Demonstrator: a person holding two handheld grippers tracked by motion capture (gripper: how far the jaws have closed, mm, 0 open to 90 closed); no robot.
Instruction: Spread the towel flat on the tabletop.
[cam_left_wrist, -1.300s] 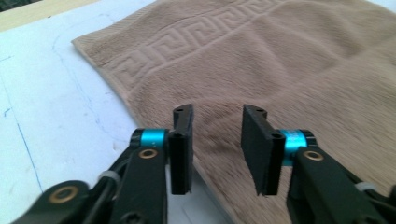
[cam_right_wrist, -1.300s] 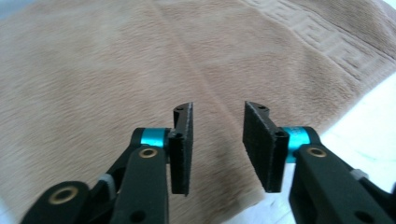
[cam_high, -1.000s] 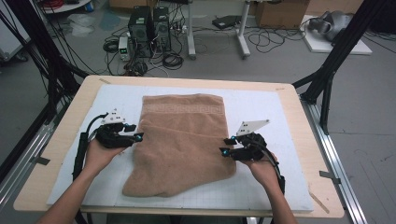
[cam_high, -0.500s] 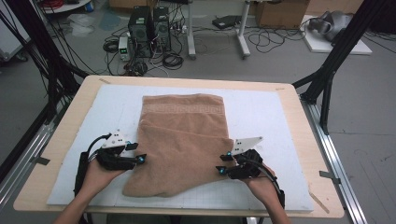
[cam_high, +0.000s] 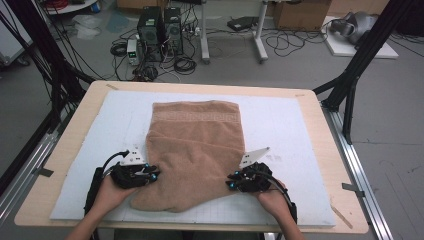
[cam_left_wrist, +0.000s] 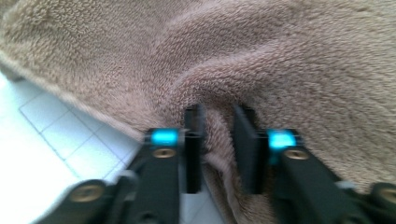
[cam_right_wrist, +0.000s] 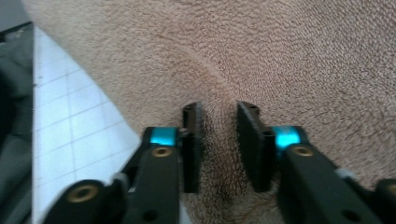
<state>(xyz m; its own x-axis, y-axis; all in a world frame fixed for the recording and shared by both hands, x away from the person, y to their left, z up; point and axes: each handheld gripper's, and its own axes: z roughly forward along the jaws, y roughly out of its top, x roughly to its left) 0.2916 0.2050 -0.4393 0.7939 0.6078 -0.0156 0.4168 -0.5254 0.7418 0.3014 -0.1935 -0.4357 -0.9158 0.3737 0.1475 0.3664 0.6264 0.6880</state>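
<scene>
A wooden table (cam_high: 310, 100) with a white mat (cam_high: 290, 130) stands among floor cables (cam_high: 295, 42). Both tools, left tool (cam_high: 153, 176) and right tool (cam_high: 231, 181), now sit lower, their jaws just closed, pinching the brown towel (cam_high: 195, 145) edges.

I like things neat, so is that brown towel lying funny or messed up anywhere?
A bit. The towel lies crooked on the white mat: its far end is straight, but the near end flares out unevenly. Folds bunch up where the left tool and right tool pinch its side edges. Nothing looks torn or spilled.
</scene>
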